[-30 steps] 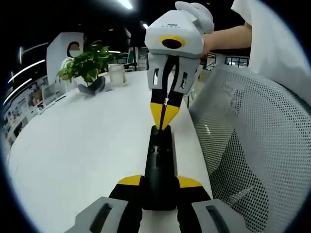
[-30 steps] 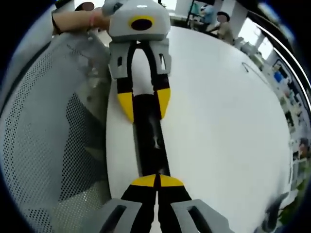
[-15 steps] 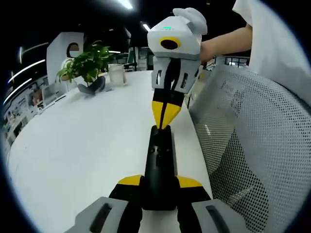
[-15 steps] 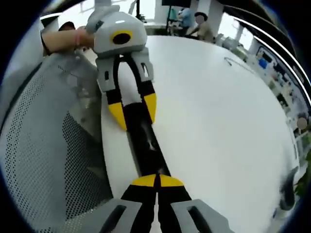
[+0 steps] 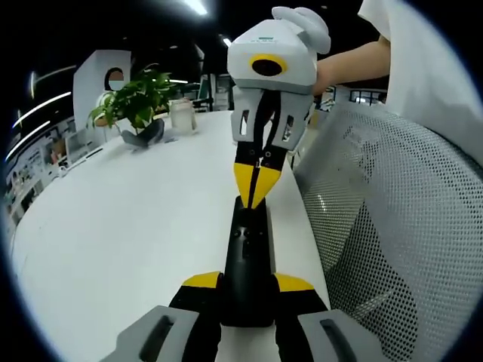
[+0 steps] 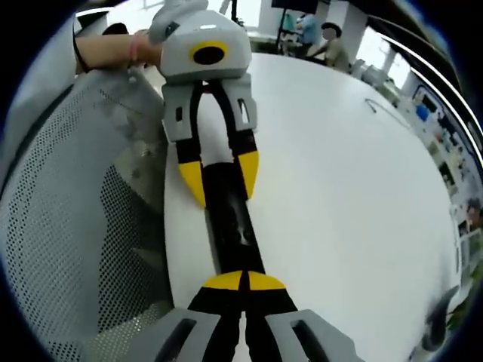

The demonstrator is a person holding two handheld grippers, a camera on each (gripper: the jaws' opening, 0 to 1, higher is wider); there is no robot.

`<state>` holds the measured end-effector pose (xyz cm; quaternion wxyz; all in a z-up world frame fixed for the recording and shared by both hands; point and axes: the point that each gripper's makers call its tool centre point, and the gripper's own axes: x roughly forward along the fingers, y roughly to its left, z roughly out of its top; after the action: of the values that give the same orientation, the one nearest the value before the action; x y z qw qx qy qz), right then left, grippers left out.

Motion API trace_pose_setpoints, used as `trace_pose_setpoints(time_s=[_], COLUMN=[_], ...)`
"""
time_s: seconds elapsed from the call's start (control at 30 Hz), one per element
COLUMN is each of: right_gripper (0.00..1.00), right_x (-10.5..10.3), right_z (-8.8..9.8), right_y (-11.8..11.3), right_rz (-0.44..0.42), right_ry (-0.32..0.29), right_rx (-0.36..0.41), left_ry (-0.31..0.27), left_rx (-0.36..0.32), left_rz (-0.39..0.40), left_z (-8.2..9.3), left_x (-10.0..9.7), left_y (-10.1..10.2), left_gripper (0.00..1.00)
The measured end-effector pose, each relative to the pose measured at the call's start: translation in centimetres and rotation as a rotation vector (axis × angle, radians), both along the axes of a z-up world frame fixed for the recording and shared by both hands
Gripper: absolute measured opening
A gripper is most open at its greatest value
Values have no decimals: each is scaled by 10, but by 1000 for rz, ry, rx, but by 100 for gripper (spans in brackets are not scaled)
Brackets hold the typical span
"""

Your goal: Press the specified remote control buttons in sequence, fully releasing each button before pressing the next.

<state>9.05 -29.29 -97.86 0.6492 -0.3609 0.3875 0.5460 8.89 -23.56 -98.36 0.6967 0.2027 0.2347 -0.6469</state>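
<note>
White table (image 5: 113, 249), left claw (image 5: 247, 285) gripping black remote (image 5: 246, 249), right claw (image 5: 256, 188) clenched on its far end, mesh chair (image 5: 392, 249) beside, plant (image 5: 136, 102) behind.

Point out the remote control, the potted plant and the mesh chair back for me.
remote control (image 5: 247, 260): left gripper view, middle of its black body.
potted plant (image 5: 136, 102): left gripper view, its green leaves.
mesh chair back (image 5: 400, 226): left gripper view, the white mesh panel.
</note>
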Motion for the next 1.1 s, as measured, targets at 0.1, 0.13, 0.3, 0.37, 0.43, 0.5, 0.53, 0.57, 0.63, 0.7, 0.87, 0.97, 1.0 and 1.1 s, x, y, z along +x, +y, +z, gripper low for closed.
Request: trace_pose_setpoints(time_s=[0.1, 0.13, 0.3, 0.37, 0.43, 0.5, 0.53, 0.57, 0.63, 0.7, 0.87, 0.97, 1.0, 1.1], right_gripper=[0, 0, 0, 0, 0, 0, 0, 0, 0, 0, 0, 0, 0, 0], right_x=[0, 0, 0, 1, 1, 1, 1, 1, 2, 2, 1, 0, 0, 0], right_z=[-1, -1, -3, -2, -2, -1, -1, 0, 0, 1, 1, 1, 2, 2], right_y=[1, 1, 1, 0, 0, 0, 0, 0, 0, -2, -1, 0, 0, 0], right_rz=[39, 60, 110, 95, 51, 15, 0, -24, -43, -60, -75, -43, -39, -13], right_ry=[-16, -24, -44, -34, -9, 13, 22, 33, 41, 51, 52, 47, 48, 50], right_rx=[-24, -39, -77, -64, -24, 17, 35, 63, 99, 131, 165, 159, 159, 157], left_ry=[1, 1, 1, 2, 5, 9, 11, 13, 15, 16, 8, 0, -1, -3], left_rx=[-2, -2, 0, -1, -3, -8, -9, -12, -15, -17, -21, -19, -21, -23], left_rz=[-1, -1, -6, -6, -6, -5, -4, -3, -4, -4, -3, -1, 2, 6], left_z=[0, 0, 0, 0, 0, 0, 0, 0, 0, 0, -1, -1, -1, -1], left_x=[0, 0, 0, 0, 0, 0, 0, 0, 0, 0, 0, 0, 0, 0], left_y=[0, 0, 0, 0, 0, 0, 0, 0, 0, 0, 0, 0, 0, 1], left_gripper=[25, 25, 25, 25, 25, 25, 25, 25, 25, 25, 25, 25, 25, 25])
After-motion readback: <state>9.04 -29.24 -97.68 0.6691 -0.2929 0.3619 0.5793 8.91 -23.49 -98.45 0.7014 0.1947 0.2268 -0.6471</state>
